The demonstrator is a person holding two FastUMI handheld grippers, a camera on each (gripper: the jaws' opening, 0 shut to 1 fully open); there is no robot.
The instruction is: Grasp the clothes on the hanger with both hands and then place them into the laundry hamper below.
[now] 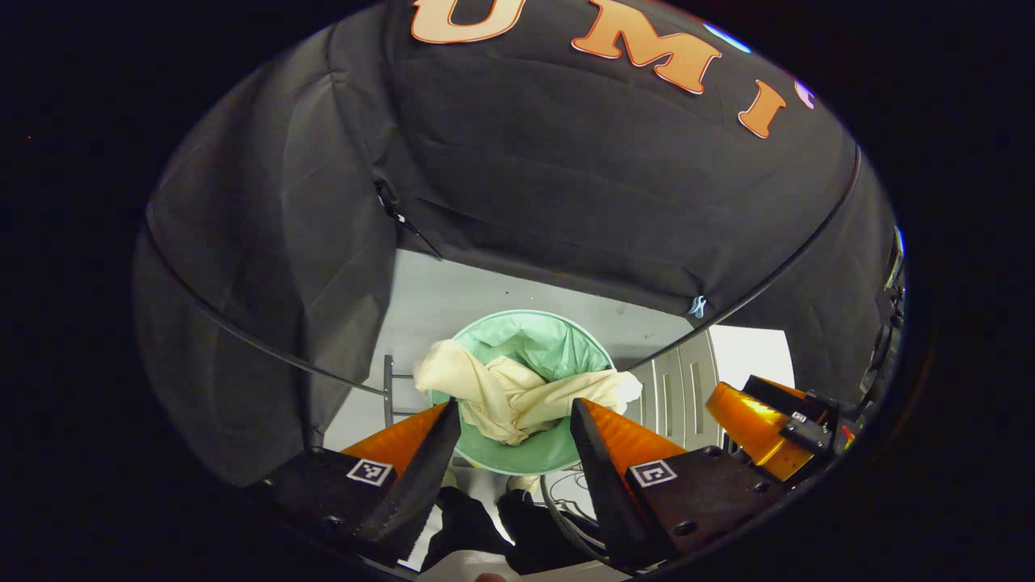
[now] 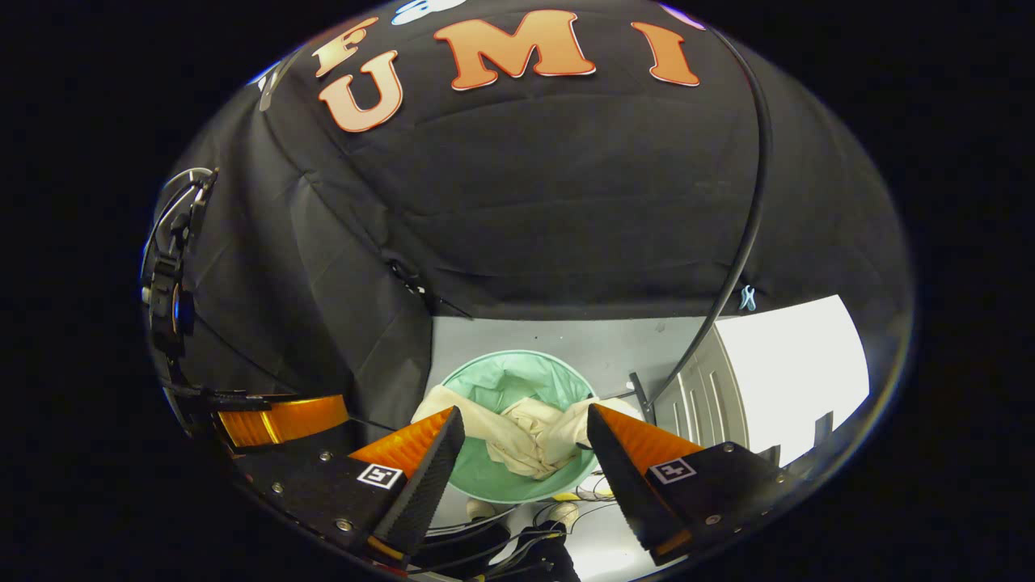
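Cream clothes (image 1: 517,396), bunched in the green laundry hamper (image 1: 558,343) with folds draped over its rim, lie below and ahead of each hand-held gripper, left (image 1: 511,453) and right (image 2: 525,457), both spread wide and empty, apparently released.

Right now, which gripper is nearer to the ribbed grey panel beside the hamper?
Right, I think. The right gripper hangs open on the side of the ribbed grey panel; the left gripper hangs open over the hamper, farther from it.

The grey floor (image 1: 453,295) carries a green hamper (image 1: 558,323) near the far wall, cables (image 2: 582,489) on its near side.
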